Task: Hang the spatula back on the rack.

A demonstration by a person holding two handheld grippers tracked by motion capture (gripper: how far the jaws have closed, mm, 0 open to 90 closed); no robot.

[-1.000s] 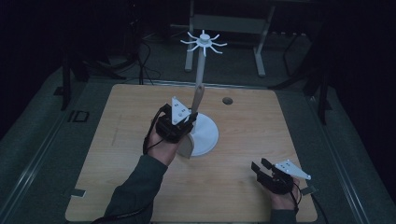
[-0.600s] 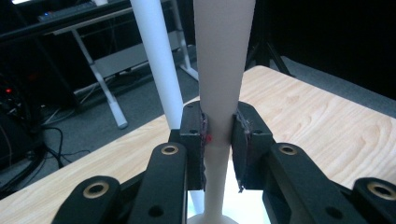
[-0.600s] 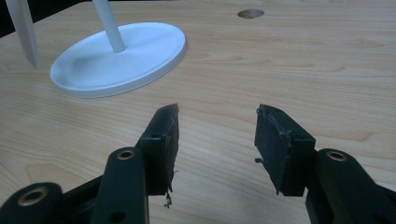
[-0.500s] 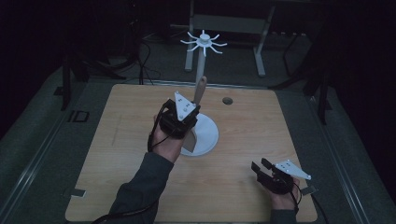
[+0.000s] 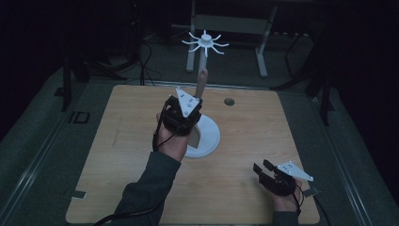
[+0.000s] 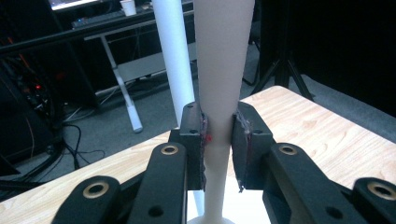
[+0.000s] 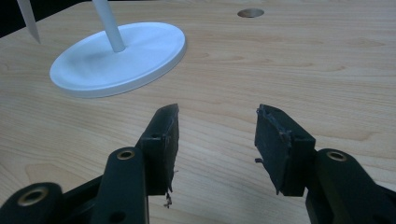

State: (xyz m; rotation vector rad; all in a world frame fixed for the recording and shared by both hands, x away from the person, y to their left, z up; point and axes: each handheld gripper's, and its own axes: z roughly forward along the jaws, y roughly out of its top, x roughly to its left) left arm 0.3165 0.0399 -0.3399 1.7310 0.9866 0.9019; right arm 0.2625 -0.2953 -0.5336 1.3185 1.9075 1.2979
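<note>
While the left tool point(image 6: 218, 140) clamps a tapered wooden utensil point(image 6: 223, 70) upright just beside the white pole point(image 6: 173, 56) of the hanging stand point(image 5: 207, 136), risk lies at twelve o'clock; the handle could knock the pole and tip the stand; the right tool point(image 7: 217, 135) rests apart, empty, at five o'clock on the desk point(image 5: 131, 183).

Tabletop point(image 5: 117, 179): pale wood-grain laminate, matt. Stand base point(image 7: 116, 58): smooth white plastic, slight sheen. Spatula handle point(image 6: 222, 70): smooth, matt, beige.
</note>
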